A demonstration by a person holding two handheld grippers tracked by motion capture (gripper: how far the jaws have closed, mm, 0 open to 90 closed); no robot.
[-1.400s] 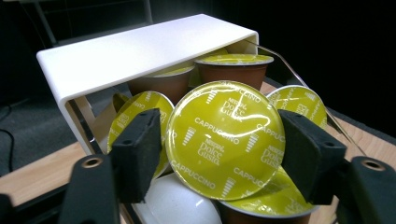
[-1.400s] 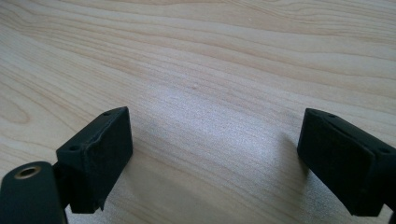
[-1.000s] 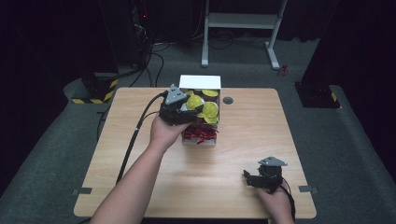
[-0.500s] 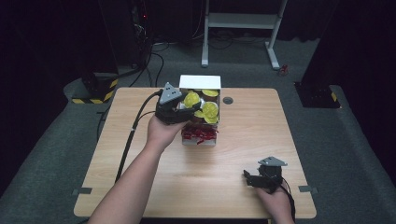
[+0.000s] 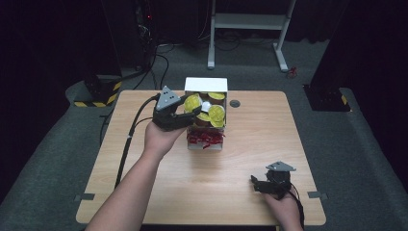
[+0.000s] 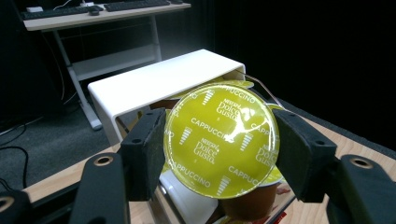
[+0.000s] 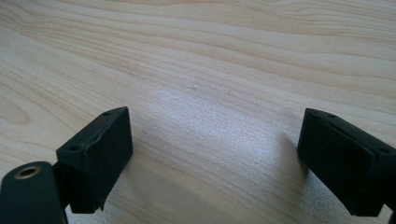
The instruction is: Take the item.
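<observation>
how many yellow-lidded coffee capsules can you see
4: one capsule clamped in the left gripper above the box; three in the box, at its back, middle and beside it. More may lie hidden underneath.

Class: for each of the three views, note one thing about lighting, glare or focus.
High view: table evenly lit, the room behind dark. Left gripper view: glare streaks the yellow foil lid of the coffee capsule; the white box is blown out. Right gripper view: a soft bright patch on the wood; the nearest tool parts are soft.
</observation>
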